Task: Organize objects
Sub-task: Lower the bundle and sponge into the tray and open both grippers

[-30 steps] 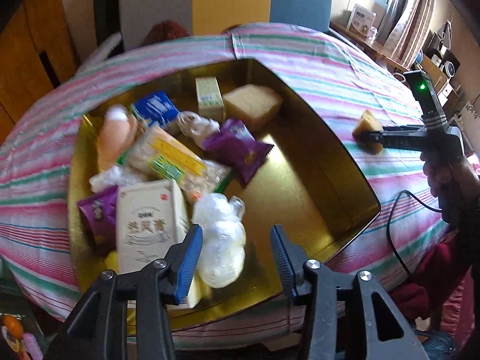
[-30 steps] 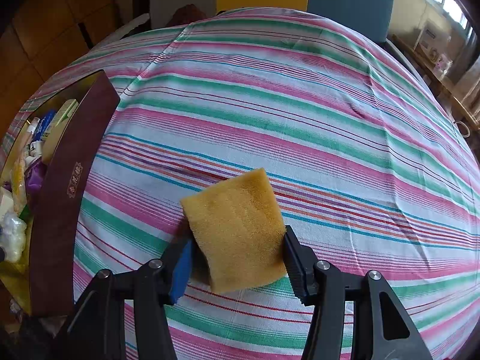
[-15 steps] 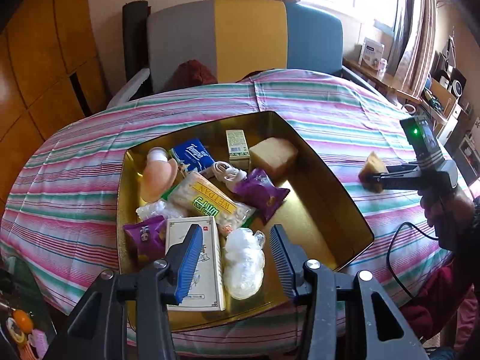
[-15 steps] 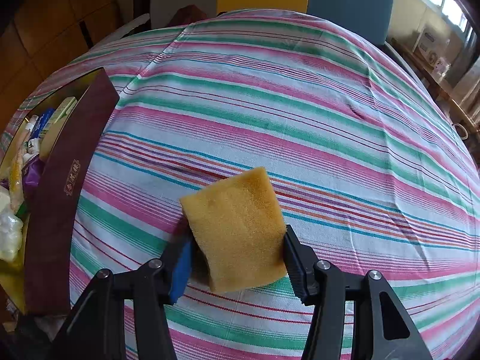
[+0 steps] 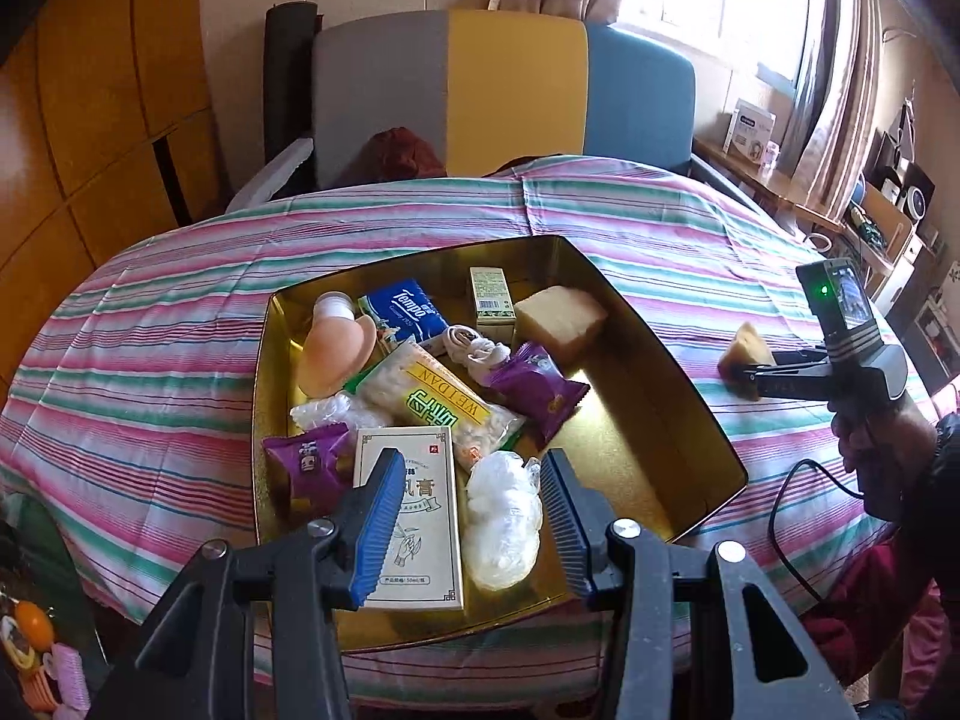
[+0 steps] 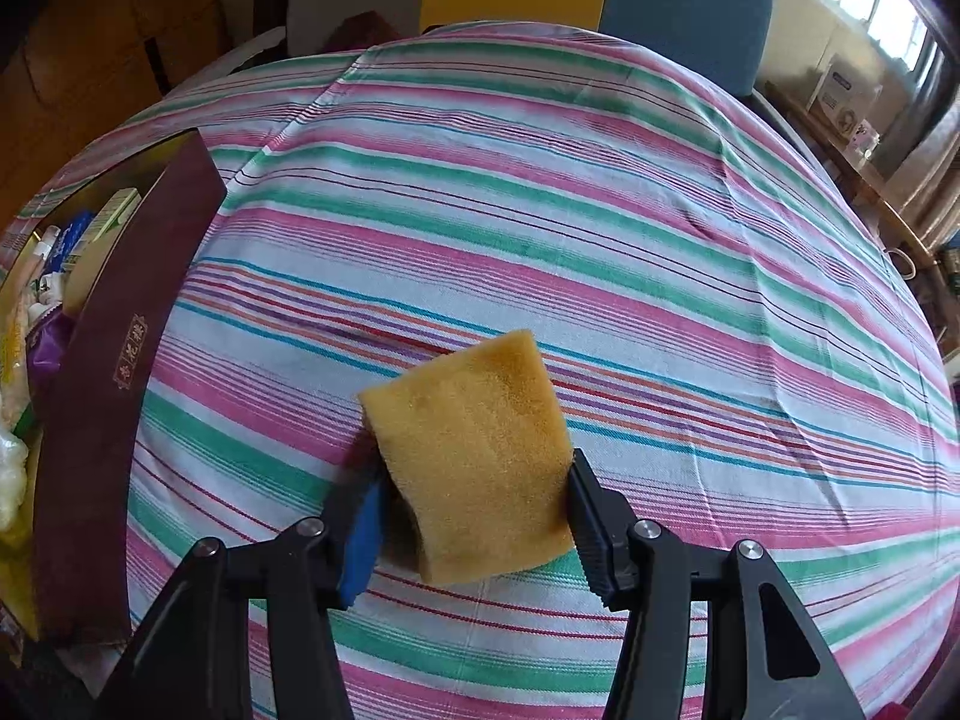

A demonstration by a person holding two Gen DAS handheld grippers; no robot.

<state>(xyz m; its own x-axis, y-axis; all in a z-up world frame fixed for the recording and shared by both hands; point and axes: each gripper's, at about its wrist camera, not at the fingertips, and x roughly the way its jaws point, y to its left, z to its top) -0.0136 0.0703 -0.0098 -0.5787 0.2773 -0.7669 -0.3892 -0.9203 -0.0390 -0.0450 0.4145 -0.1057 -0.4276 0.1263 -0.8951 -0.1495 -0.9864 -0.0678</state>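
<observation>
**Sponge held over bare cloth — risks before it reaches the tin**

The right gripper [image 6: 474, 516] is clamped on a yellow sponge [image 6: 474, 456], jaws pressing its two sides; the foam bulges out well ahead of the pads. It hangs over the striped tablecloth [image 6: 600, 240], to the right of the gold tin [image 5: 660, 420] and outside its wall. The left gripper [image 5: 468, 516] hangs above the tin's near end, jaws apart, nothing between them.

Likely step: carry the sponge across and set it in with the rest.

What could go wrong:
- Soft foam, gripped only at its near end — a quick swing could let it twist or squirm out of the pads and drop onto the cloth.
- The tin's right wall stands between sponge and floor of the tin. A low pass would catch the foam on the rim and drag it loose.
- The left half is crowded: white box [image 5: 414, 510], plastic-wrapped bundle [image 5: 504, 522], purple packets [image 5: 537, 387], a second sponge [image 5: 561, 318]. The bare gold floor on the right is the safer landing; dropped on the heap, the sponge may roll.
- The left gripper sits over that same tin — both tools converging could collide.
- The right hand's cable [image 5: 792, 516] trails over the table edge and may snag.
</observation>
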